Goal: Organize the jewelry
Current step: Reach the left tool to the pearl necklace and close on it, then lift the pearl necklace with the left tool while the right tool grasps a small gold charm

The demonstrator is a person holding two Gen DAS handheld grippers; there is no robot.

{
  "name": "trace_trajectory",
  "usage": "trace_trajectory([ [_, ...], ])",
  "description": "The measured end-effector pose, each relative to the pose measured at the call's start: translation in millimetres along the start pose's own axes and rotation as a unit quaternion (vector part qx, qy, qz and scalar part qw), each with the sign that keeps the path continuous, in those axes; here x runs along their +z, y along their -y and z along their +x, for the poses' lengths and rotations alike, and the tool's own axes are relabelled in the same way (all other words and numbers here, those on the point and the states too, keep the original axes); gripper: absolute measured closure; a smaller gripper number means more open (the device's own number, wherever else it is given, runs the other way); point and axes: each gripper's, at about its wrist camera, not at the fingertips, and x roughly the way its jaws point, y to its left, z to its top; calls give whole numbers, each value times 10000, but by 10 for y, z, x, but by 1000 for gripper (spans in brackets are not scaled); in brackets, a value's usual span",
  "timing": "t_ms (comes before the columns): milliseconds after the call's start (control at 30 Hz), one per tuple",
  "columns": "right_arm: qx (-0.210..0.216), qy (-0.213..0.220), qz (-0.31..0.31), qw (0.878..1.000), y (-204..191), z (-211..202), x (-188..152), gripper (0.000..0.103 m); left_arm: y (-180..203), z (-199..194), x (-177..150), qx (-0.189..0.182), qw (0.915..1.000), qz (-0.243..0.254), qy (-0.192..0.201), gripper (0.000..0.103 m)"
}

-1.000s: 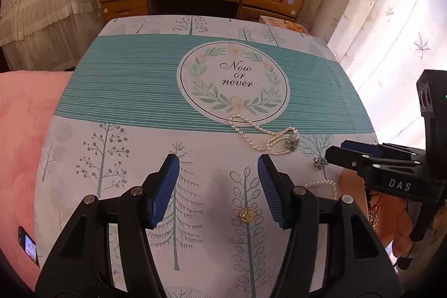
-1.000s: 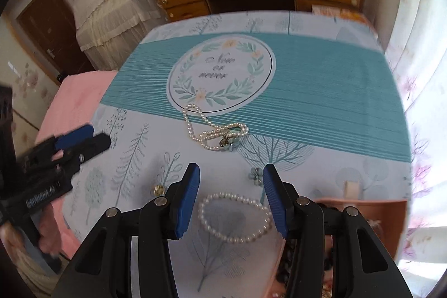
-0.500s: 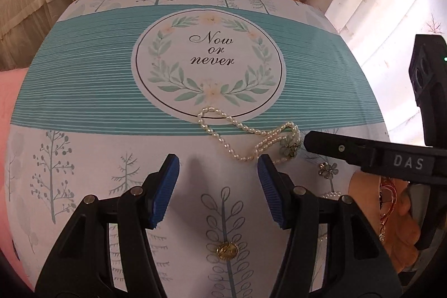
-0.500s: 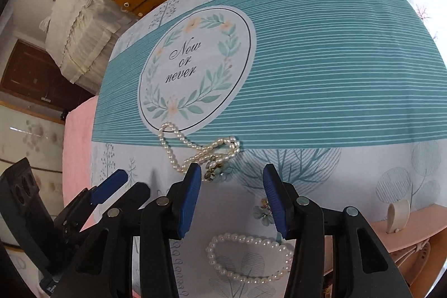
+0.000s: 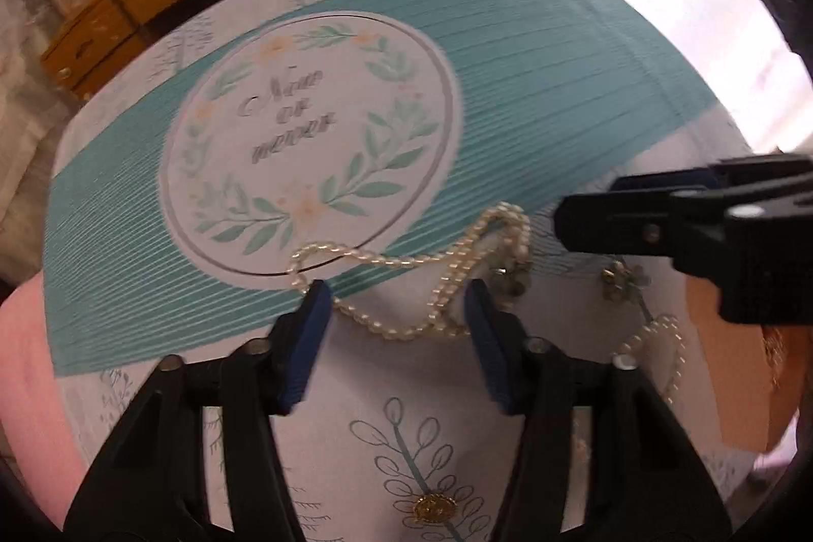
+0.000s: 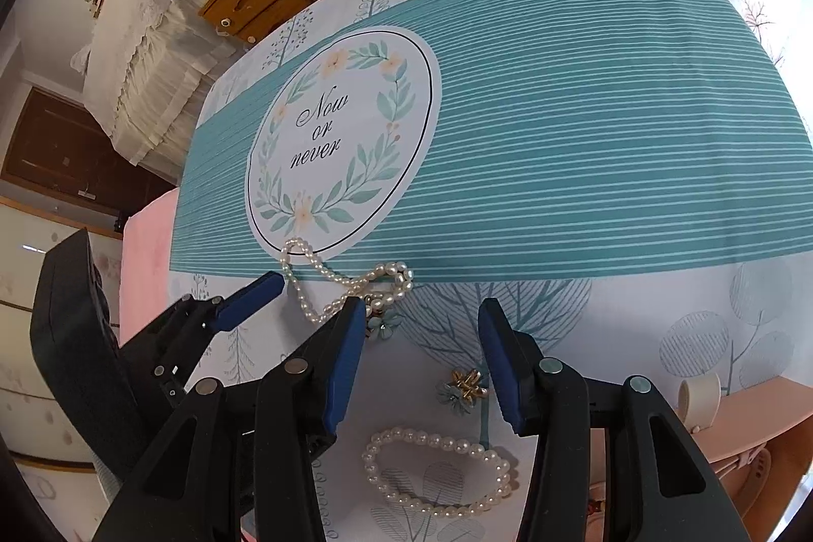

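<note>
A long pearl necklace [image 5: 406, 267] lies in a loose tangle on the cloth [image 6: 584, 125]. Its beads are small and creamy white, and a little clump of pale green flower beads sits at one end. It rests right at 6 o'clock of the round "Now or never" sign [image 6: 335, 135], half on the teal stripes and half on the white part with the drawn trees.

The left gripper [image 5: 396, 313] points down over the necklace. Its blue jaws have just been closing. Part of the pearl string lies between them, but the pads do not squeeze it, so it holds nothing.

The right gripper [image 6: 421, 328] is partly open and holds nothing too. A small flower earring [image 6: 465, 387] with a gold middle lies between its jaws on the cloth. A round pearl bracelet [image 6: 439, 471] lies at 6 o'clock of that earring, close to the near edge. A gold stud [image 5: 432, 506] lies at 6 o'clock of the left gripper.

A peach box [image 6: 752, 420] sits at 3 o'clock of the bracelet, at the table's edge. A small white ring holder [image 6: 701, 394] stands at its rim. I cannot tell what else is in it.
</note>
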Motion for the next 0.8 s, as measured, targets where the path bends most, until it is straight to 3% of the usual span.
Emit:
trace_trajectory([
  [33, 11, -7, 24, 10000, 15, 3, 1, 55, 12, 0, 17, -56, 9999, 115, -49, 94],
  [67, 29, -21, 46, 10000, 30, 8, 2, 55, -6, -3, 24, -209, 9996, 108, -150, 100],
  [167, 60, -40, 95, 9999, 55, 13, -4, 56, -62, -11, 30, -306, 9993, -107, -180, 100],
  [333, 121, -1, 27, 9999, 25, -15, -13, 56, -353, -263, -67, -707, 9929, -943, 168, 100],
  [600, 179, -63, -198, 9996, -140, 34, -30, 55, -725, -1016, -213, -934, 9712, -1948, 1001, 101],
  [800, 186, -113, -426, 9989, -281, 62, -79, 55, -842, -1519, -281, -892, 9560, -2327, 1548, 100],
])
